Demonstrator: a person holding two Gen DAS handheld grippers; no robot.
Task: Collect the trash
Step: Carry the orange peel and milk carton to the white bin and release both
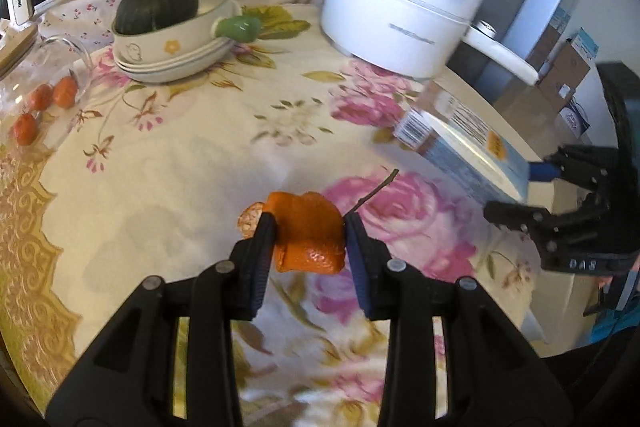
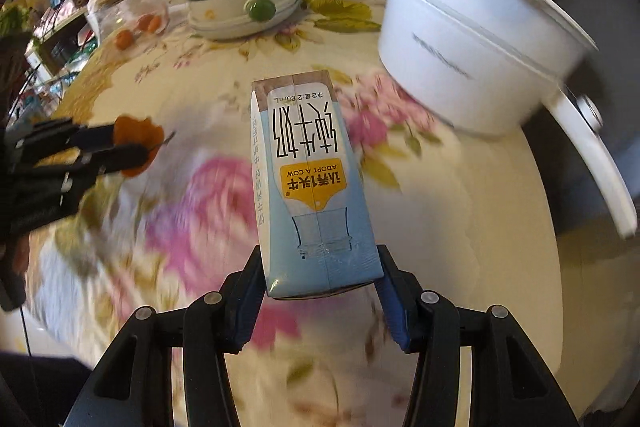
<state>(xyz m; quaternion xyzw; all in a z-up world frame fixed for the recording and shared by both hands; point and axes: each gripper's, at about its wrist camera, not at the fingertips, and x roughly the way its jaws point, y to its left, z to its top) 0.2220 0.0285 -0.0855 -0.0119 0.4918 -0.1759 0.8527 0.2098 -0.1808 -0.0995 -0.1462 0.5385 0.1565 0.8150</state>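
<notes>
Left gripper clamped on an orange peel, fingers pressing in from either side, the peel apparently lifted off the flowered bench with a thin stem sticking out behind. Probably very light, soft and curled: likely to fold or tear under a hard squeeze, waxy skin a bit slippery, so best pinched across the thick middle rather than a ragged edge.

Right gripper closed on a small milk carton, held by its near end between both fingers, the rest projecting forward over the bench toward the white pot. Light if empty, which cannot be told here; thin card walls, stiff at the folded corners, easily crushed mid-panel. Coated surface smooth, so a hold near the end seam seems safest. Long overhang likely to swing or droop during fast moves.

Stacked bowls holding a green squash, well apart from both.
</notes>
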